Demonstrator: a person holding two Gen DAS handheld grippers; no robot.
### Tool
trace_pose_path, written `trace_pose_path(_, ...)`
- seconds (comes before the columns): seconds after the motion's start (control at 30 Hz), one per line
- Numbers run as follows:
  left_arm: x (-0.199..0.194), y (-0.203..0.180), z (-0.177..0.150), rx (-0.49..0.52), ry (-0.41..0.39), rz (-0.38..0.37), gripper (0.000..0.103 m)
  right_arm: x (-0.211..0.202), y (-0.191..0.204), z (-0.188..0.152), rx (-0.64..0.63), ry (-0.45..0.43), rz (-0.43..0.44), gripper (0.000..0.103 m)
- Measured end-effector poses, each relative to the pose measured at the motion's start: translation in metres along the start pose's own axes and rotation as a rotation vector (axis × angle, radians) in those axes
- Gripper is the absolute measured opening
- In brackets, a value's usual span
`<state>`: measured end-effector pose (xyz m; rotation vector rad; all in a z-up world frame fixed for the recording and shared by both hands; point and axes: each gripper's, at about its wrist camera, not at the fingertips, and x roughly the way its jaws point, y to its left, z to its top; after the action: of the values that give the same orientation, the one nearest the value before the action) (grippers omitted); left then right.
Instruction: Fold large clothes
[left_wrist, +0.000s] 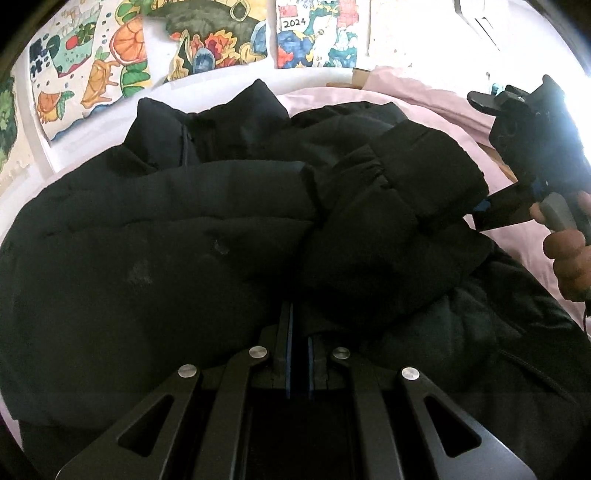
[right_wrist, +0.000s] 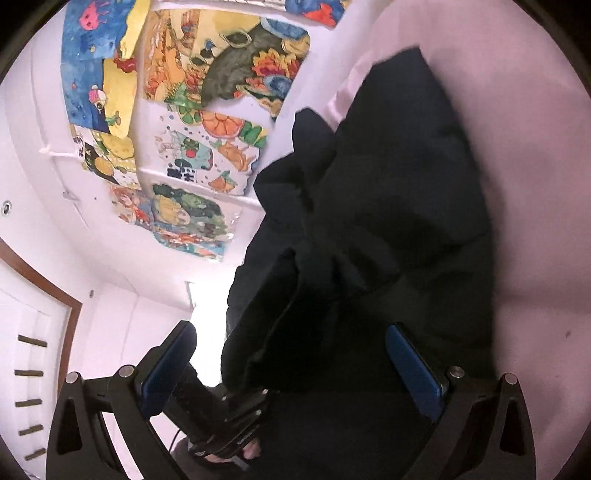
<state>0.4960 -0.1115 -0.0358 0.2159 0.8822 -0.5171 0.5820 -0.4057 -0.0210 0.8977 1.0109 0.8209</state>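
On my left feed the black puffer jacket (left_wrist: 207, 236) lies spread across the pink sheet (left_wrist: 436, 103), its long axis running away from me, standing collar (left_wrist: 221, 122) at the far end pointing toward the wall and the hem at my end under the tool. Both sleeves are folded in over the chest: one lies crosswise from the left, and the other (left_wrist: 399, 192) comes in from the right, its elasticated cuff near the middle where the two meet.

My left gripper (left_wrist: 299, 347) sits low over the hem, its blue-padded fingers (left_wrist: 289, 350) drawn nearly together with only a thin slit between them. Dark fabric fills the area around the tips, but I cannot tell whether any is pinched in that slit.

My right gripper (right_wrist: 295, 365) has its blue pads (right_wrist: 413, 373) spread wide apart, with jacket bulk lying in the gap and not squeezed by either. In the left view the same tool (left_wrist: 524, 147) shows at the right edge beside the folded sleeve, my hand (left_wrist: 569, 243) on its grey trigger.

The sheet covers a soft surface and looks slightly rumpled. Beyond it a white wall (right_wrist: 122, 295) carries a cluster of bright children's paintings (left_wrist: 96, 70), one marked 2024 (left_wrist: 293, 24). The right view also catches a wood-trimmed door (right_wrist: 40, 332).
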Motion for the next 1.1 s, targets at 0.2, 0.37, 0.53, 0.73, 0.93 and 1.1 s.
trace_pose_path(0.2,0.0,-0.002,0.0,0.003,0.014,-0.001,0.005,0.018,0.008,-0.001,0.003,0.004,-0.093,0.103)
trace_pose_path(0.37,-0.012,-0.007,-0.003,0.016,-0.003,0.047,0.011,0.018,0.012,-0.001,0.01,-0.035,-0.095,0.086)
trace_pose_path(0.53,-0.028,-0.022,-0.015,0.062,0.006,0.016,0.053,0.022,0.011,-0.002,0.034,-0.035,-0.1,0.072)
trace_pose_path(0.73,-0.062,-0.023,-0.024,0.03,-0.067,-0.065,0.079,0.021,0.011,-0.003,0.03,-0.022,-0.13,0.05)
trace_pose_path(0.93,-0.102,0.028,-0.03,-0.189,-0.127,-0.076,0.079,0.02,0.012,-0.009,-0.035,-0.019,-0.301,0.007)
trace_pose_path(1.1,-0.136,0.094,-0.03,-0.373,-0.194,0.203,0.079,0.003,0.033,-0.003,-0.118,-0.104,-0.387,0.005)
